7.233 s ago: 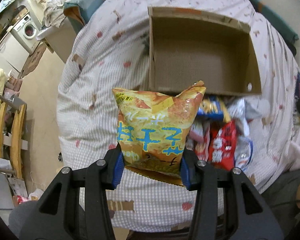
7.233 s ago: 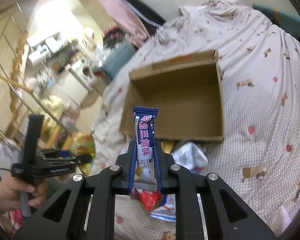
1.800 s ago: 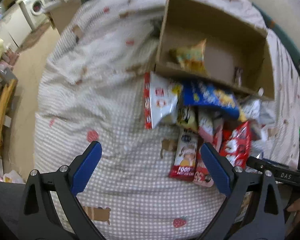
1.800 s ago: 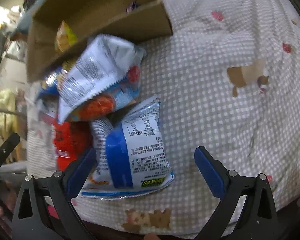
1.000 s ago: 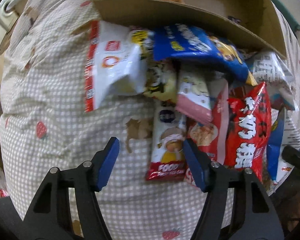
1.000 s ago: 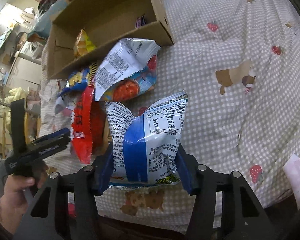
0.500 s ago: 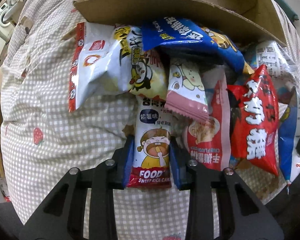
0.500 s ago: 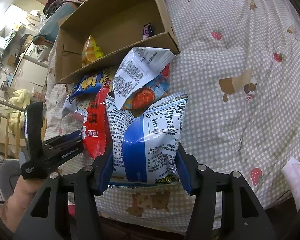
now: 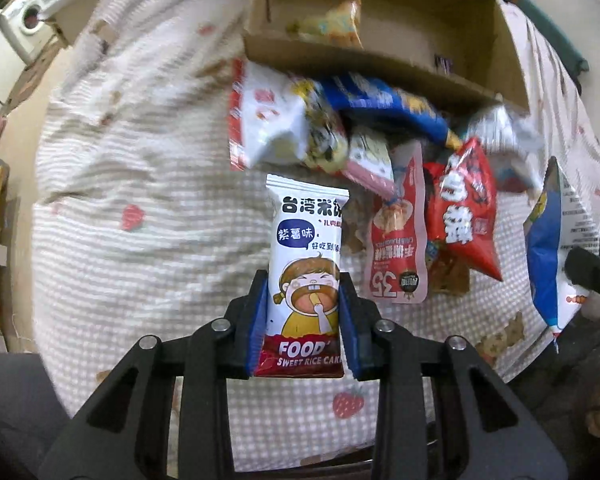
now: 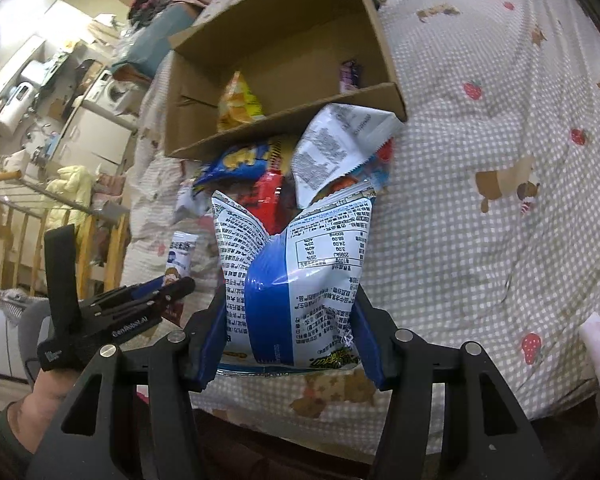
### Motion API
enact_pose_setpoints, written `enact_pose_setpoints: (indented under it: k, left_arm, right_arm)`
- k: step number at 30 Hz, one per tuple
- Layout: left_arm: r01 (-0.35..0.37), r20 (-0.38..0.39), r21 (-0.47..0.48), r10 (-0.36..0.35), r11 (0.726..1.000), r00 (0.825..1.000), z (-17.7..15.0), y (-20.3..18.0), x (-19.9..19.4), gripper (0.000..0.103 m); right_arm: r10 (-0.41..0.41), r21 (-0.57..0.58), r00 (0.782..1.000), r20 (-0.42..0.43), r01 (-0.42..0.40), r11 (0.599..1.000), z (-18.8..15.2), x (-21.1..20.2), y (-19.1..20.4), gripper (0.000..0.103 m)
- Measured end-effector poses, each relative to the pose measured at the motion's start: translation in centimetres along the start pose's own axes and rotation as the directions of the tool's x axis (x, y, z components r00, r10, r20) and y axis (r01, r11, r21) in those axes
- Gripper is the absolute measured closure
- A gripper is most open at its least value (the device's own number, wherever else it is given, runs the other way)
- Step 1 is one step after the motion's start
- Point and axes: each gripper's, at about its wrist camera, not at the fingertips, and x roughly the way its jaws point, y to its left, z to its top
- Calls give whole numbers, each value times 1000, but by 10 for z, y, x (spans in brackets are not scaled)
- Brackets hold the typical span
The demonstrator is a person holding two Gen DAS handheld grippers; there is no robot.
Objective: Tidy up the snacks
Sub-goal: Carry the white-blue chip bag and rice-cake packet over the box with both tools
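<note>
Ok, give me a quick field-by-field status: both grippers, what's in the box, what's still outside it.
left gripper: shut on rice cake packet, held upright
right gripper: shut on blue-and-white bag
cardboard box: open, on the checked bedcover
in box: yellow chip bag, small purple bar
outside box: pile against the near wall, including red bag, blue bag, white-and-red bag
</note>
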Motion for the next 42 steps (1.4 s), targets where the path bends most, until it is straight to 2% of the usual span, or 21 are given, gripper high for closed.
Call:
enact_pose_setpoints:
  k: [4,7,12,16,20,23,28,34,42]
  left_arm:
    - [-23,83,-18,25,1000,996,-2,6,-35,75]
    - [-32,127,-39,37,999,991,13,9,-52,75]
    - [-29,215,-75,44,997,975,31,15,-90,75]
    - [-23,280,-75,43,997,959,47,9,-105,75]
    - [-15,300,-65,34,998,953,59,3,-113,75]
    - [-3,308,-65,23,998,951,72,0,-112,75]
    - [-6,319,-42,19,999,947,95,-8,-105,75]
    - [-9,332,-6,10,1000,943,128,-17,-98,75]
    - [-15,360,45,-3,999,933,170,-28,-89,74]
  right_arm:
    - [31,-32,997,65,-29,999,2,-13,8,45]
    - [67,-31,991,116,-64,997,4,-23,11,45]
    - [106,-70,967,232,-92,993,10,-45,21,45]
    - [64,-77,949,308,-42,996,17,-56,25,45]
    - [42,-73,936,350,-17,997,25,-59,29,45]
    - [44,-75,929,369,-17,997,32,-62,32,45]
    - [45,-58,933,358,-26,998,54,-63,36,45]
    - [-19,-90,937,349,54,995,87,-52,53,45]
    - [-55,-114,933,354,102,988,138,-35,66,45]
